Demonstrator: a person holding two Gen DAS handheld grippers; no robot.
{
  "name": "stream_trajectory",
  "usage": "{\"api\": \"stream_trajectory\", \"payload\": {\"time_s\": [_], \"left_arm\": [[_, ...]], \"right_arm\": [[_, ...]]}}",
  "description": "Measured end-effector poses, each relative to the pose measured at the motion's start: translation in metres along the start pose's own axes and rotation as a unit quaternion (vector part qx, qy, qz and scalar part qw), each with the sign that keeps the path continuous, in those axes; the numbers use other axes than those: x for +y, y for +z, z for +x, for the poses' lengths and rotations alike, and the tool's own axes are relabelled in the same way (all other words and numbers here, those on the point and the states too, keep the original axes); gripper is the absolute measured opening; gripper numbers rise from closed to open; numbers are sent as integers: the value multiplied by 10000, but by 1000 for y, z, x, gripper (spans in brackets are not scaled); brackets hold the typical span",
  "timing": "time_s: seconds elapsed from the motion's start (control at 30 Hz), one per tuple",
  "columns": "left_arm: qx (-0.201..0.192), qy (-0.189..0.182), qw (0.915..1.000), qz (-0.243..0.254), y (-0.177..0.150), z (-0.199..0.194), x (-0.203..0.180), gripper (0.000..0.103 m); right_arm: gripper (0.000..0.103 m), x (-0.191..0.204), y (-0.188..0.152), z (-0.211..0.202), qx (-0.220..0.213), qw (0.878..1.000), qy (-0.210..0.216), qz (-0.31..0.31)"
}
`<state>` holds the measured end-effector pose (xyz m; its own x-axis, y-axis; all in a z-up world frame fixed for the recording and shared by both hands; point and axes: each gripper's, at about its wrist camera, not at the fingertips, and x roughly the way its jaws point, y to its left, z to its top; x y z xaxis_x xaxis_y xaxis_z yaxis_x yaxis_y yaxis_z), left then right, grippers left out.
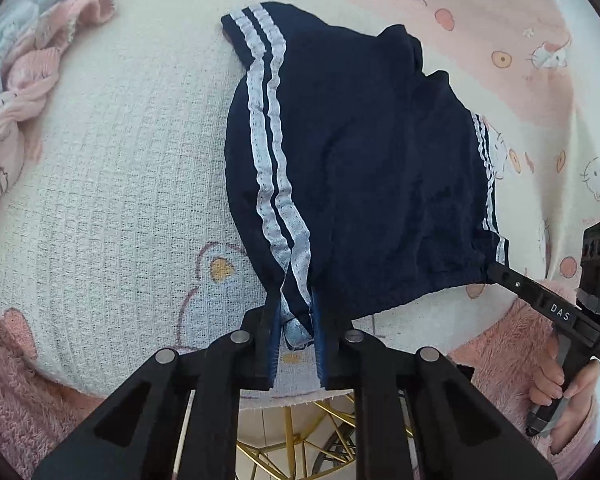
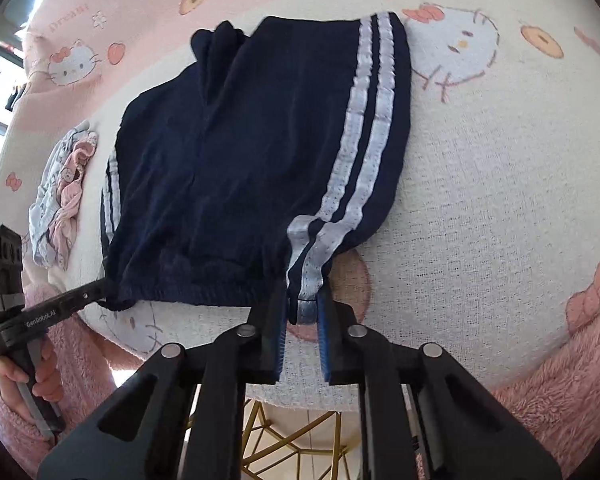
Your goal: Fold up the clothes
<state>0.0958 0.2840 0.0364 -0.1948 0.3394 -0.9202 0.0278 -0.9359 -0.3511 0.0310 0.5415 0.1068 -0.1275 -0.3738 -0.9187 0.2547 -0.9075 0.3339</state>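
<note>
We've got the navy shorts (image 1: 352,168) lying on the towel-covered bench (image 1: 112,168), waistband toward us. The left hand-held gripper (image 1: 296,320) is clamped on the striped waistband corner on its side, and the right hand-held gripper (image 2: 304,312) is pinched on the opposite striped corner — so the waistband hangs taut between them. Holding both corners like that probably lets us lift the near edge evenly and fold it over. A bundle of pink clothes (image 1: 28,80) sits off to the side.

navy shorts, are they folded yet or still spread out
Spread out, not folded: the navy shorts lie open on the blanket, both striped sides showing, with the left gripper and right gripper pinching the waistband corners.
</note>
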Motion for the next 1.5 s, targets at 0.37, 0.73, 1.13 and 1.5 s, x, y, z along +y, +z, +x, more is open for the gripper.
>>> {"api": "stream_trajectory", "payload": {"time_s": [0.37,0.73,1.13,1.5], "left_arm": [[473,13,9984,298,-21,-18,0,26],[127,390,9985,365,31,-30,16,35],[-547,29,9985,-51,140,-8,63,34],[-440,-168,9986,239,181,42,59,34]], "right_arm": [[15,11,-13,-16,318,9993,-203,-37],[31,22,32,-54,-19,9990,-431,-84],[34,99,137,-13,-148,9941,-281,-1042],[34,134,198,101,202,9937,-215,-1082]]}}
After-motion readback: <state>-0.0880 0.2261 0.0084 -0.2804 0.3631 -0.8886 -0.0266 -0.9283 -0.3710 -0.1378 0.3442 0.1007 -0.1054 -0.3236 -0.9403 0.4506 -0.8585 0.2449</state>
